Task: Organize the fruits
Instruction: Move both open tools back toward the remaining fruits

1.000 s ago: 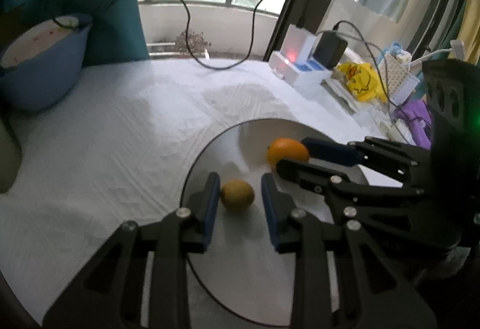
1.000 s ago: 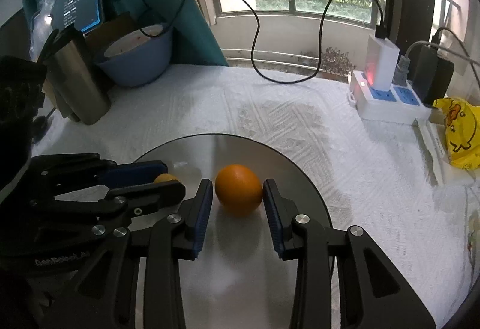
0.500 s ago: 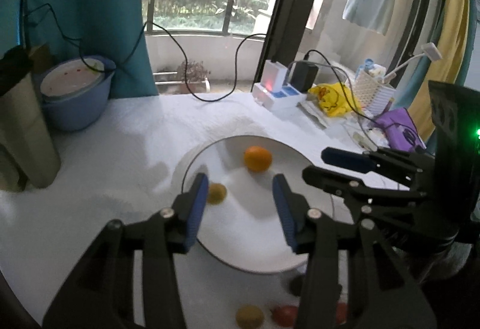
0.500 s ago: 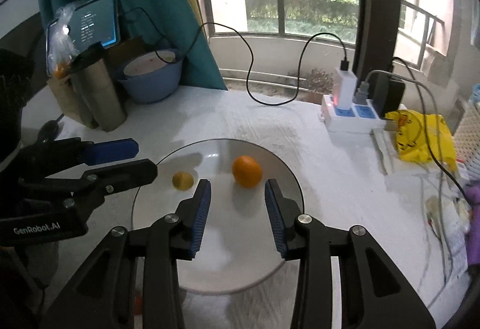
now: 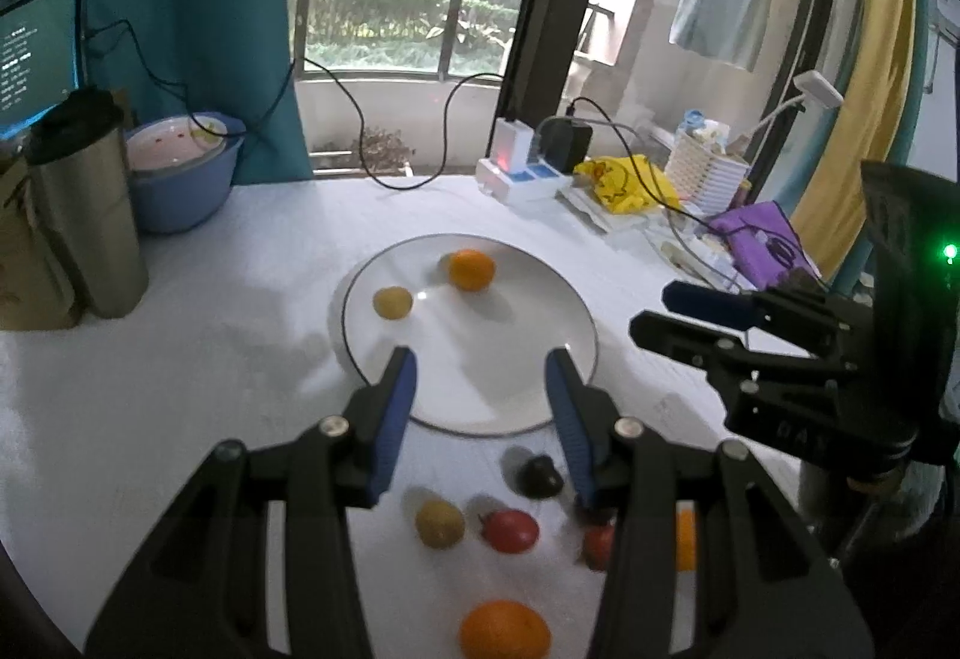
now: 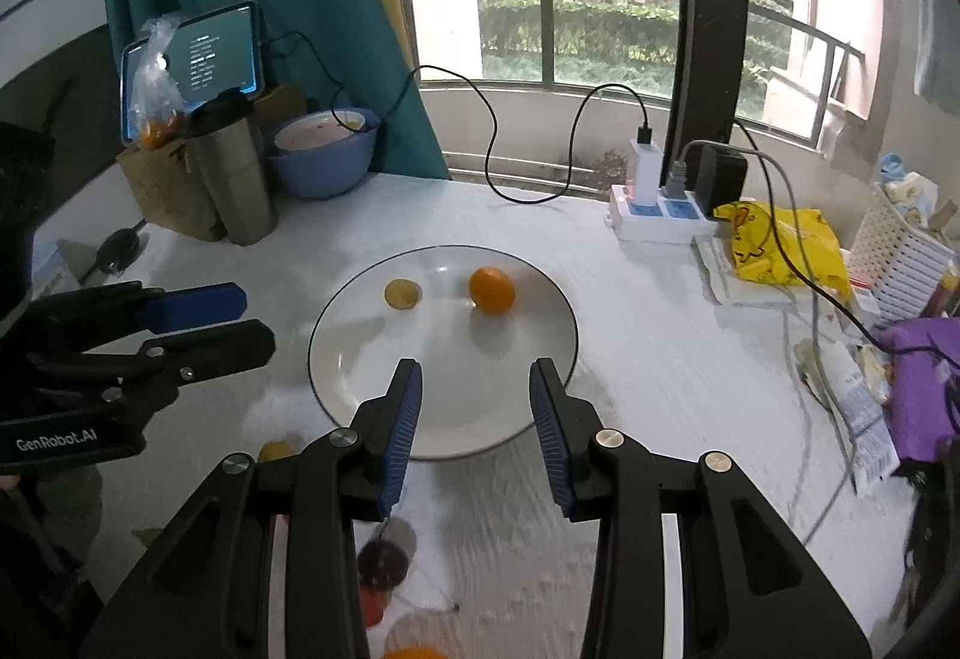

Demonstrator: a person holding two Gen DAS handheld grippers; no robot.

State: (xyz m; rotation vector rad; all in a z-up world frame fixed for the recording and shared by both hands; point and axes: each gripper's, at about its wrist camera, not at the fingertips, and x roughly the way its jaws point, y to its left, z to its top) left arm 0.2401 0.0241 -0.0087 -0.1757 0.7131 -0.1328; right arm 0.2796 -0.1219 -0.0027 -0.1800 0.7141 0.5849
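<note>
A white plate holds an orange and a small yellow fruit. My left gripper is open and empty above the plate's near rim. My right gripper is open and empty above the plate's near edge. Loose fruits lie on the cloth in front of the plate: a yellow-green one, a red one, a dark one and an orange.
A steel tumbler and blue basin stand at the left. A power strip, cables, a yellow bag and a white basket crowd the right. A tablet stands at the back left.
Both grippers have pulled back and up from the plate, leaving the orange and the yellow fruit on it. Their jaws have opened wider. Loose fruits have come into view.
</note>
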